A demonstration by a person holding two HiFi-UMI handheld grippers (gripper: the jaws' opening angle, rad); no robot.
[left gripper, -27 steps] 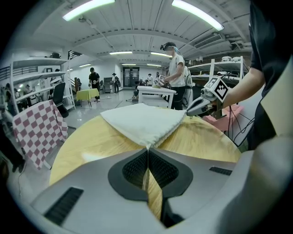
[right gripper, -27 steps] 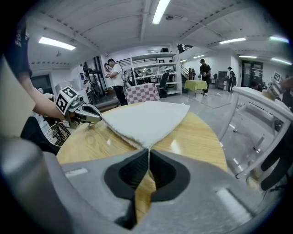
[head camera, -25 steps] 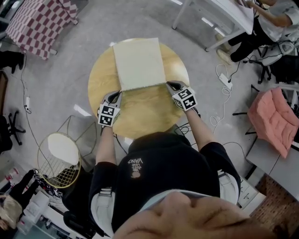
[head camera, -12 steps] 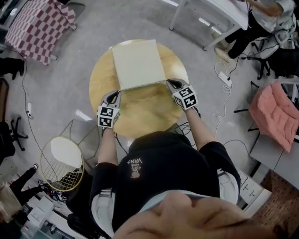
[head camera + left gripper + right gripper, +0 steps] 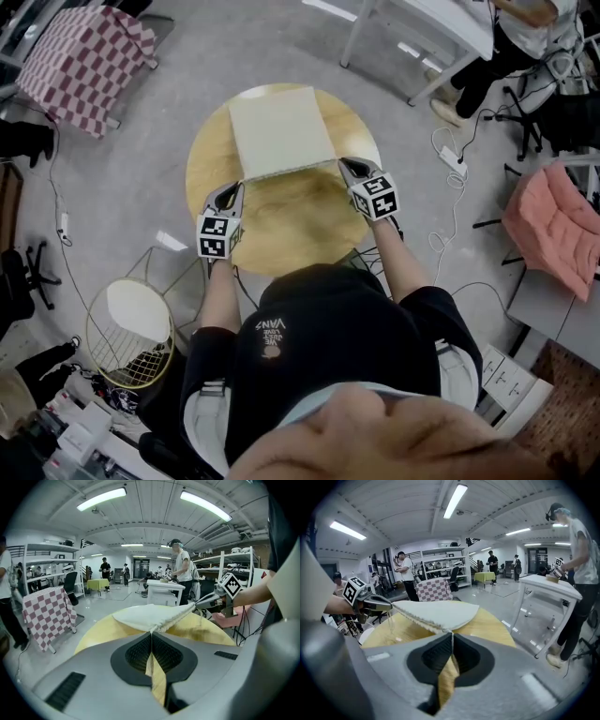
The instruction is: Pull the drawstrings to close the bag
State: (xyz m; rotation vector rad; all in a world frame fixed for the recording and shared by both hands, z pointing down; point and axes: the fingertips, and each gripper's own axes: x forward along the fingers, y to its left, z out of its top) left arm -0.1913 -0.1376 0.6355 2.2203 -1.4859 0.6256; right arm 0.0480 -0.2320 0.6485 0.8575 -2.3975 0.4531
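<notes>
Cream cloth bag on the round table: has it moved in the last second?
Cannot tell: against the round wooden table, the cream cloth bag shows no clear shift.

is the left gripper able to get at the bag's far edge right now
Probably not yet: the left gripper has its jaws shut on the near corner of the bag, so it must let go first. Nothing else blocks it.

Matt cream cloth bag (image 5: 281, 131), prob. canvas; smooth wood table (image 5: 300, 225).
</notes>
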